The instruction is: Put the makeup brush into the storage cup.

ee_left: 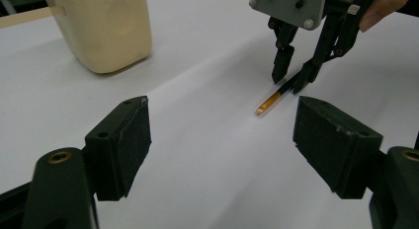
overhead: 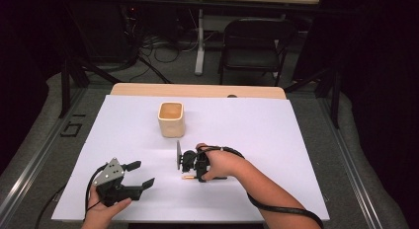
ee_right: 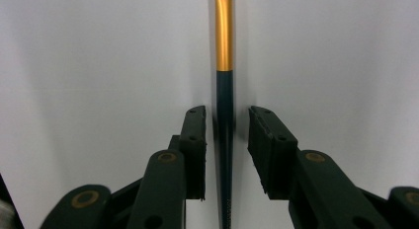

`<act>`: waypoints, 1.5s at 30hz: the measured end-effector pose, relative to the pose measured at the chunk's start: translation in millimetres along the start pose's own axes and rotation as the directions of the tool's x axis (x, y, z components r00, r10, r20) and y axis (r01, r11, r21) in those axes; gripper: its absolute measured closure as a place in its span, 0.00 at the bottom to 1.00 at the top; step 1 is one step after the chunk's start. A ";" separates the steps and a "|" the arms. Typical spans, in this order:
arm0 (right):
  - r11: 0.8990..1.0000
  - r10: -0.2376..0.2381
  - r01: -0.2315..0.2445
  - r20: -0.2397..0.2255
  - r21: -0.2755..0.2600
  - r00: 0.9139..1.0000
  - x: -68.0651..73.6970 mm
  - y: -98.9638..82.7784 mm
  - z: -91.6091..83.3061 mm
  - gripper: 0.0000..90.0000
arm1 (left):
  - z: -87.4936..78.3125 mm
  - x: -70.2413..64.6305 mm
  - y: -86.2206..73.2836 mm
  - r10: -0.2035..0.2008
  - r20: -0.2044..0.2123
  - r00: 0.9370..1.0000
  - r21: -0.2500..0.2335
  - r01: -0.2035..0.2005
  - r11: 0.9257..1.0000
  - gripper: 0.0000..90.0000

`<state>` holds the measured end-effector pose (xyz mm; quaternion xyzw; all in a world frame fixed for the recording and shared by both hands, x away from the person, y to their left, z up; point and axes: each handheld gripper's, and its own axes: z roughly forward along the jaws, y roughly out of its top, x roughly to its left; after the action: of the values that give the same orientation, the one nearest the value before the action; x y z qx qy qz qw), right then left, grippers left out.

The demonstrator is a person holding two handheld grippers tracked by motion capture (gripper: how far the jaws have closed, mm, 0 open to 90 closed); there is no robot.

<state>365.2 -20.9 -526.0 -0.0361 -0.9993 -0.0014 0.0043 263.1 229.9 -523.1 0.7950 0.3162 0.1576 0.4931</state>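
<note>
A slim brush handle [overhead: 187,178], dark with a gold-coloured end, lies on the white sheet [overhead: 276,140] covering the table, just under the right gripper [overhead: 184,166], which points down at it from the person's right hand [overhead: 220,162]; from this high view the handle is a small sliver and most of it is hidden by the gripper. Behind it, well apart, stands a cream, rounded-square cup [overhead: 171,119] with a smooth matt wall. At the near left edge the left gripper [overhead: 141,174], topped by a grey three-cornered plate, rests low over the sheet with its jaws spread and nothing between them.

In the left gripper view, its two blocky black pads [ee_left: 121,150] stand wide apart over bare white paper. Beyond them the right gripper [ee_left: 291,81] straddles the brush handle [ee_left: 271,101], whose gold tip pokes out toward the camera; the cup [ee_left: 106,26] is cut off at the top edge.

In the right gripper view, the brush handle [ee_right: 225,115] runs straight up the middle, glossy dark below and brushed gold above, its top cropped by the frame. The textured pads [ee_right: 197,145] flank it closely, with a narrow gap visible on each side, so the jaws are not yet pressing on it.
</note>
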 end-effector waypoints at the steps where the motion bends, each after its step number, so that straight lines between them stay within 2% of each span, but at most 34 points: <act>1: 1.000 0.003 -0.003 -0.002 -0.001 1.000 -0.2 -0.3 0.6 0.77 | 0.0 0.1 0.0 0.000 0.000 1.000 0.000 0.000 1.000 0.25; 7: 1.000 0.002 -0.002 -0.008 -0.006 1.000 -2.7 -2.0 1.5 0.81 | 0.2 -0.1 0.0 -0.003 -0.001 1.000 0.003 0.003 1.000 0.25; 14: 1.000 0.003 -0.003 -0.007 -0.016 1.000 -3.6 -3.9 1.6 0.92 | 0.2 0.3 -0.2 -0.003 -0.001 1.000 0.003 0.003 1.000 0.25; 25: 0.999 0.003 -0.004 -0.014 -0.034 1.000 -3.1 -4.7 0.5 0.93 | 0.3 0.3 -0.2 -0.003 -0.001 1.000 0.004 0.003 1.000 0.25; 27: 0.999 -0.014 0.014 -0.016 -0.036 1.000 -2.9 -5.0 -2.1 0.93 | 0.1 0.6 -0.2 -0.001 0.002 1.000 0.003 0.001 1.000 0.25; 35: 0.995 0.016 -0.020 -0.043 -0.097 0.999 -2.9 -14.1 -19.5 0.93 | 0.2 -0.5 -0.2 0.001 0.004 1.000 0.002 -0.001 1.000 0.27; 39: 0.989 0.024 -0.034 -0.072 -0.147 0.997 -3.8 -21.3 -22.8 0.93 | 0.2 0.0 -0.3 -0.003 0.007 1.000 -0.001 0.003 1.000 0.27; 42: 0.975 0.047 -0.069 -0.107 -0.211 0.993 -5.2 -29.4 -27.8 0.93 | 0.9 -0.2 -0.5 -0.004 0.005 1.000 -0.002 0.004 1.000 0.27; 43: 0.967 0.061 -0.089 -0.123 -0.238 0.991 -6.1 -33.0 -29.8 0.93 | 0.8 -0.2 -0.4 -0.003 0.005 1.000 0.002 0.003 1.000 0.27; 45: 0.964 0.066 -0.096 -0.128 -0.250 0.990 -6.8 -34.8 -31.0 0.93 | 0.9 -0.4 -0.3 -0.002 0.003 1.000 0.005 0.002 1.000 0.27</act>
<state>369.7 -56.2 -495.1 -0.0771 -0.9865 -0.1319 0.0589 263.2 229.1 -523.7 0.7961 0.3165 0.1550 0.4920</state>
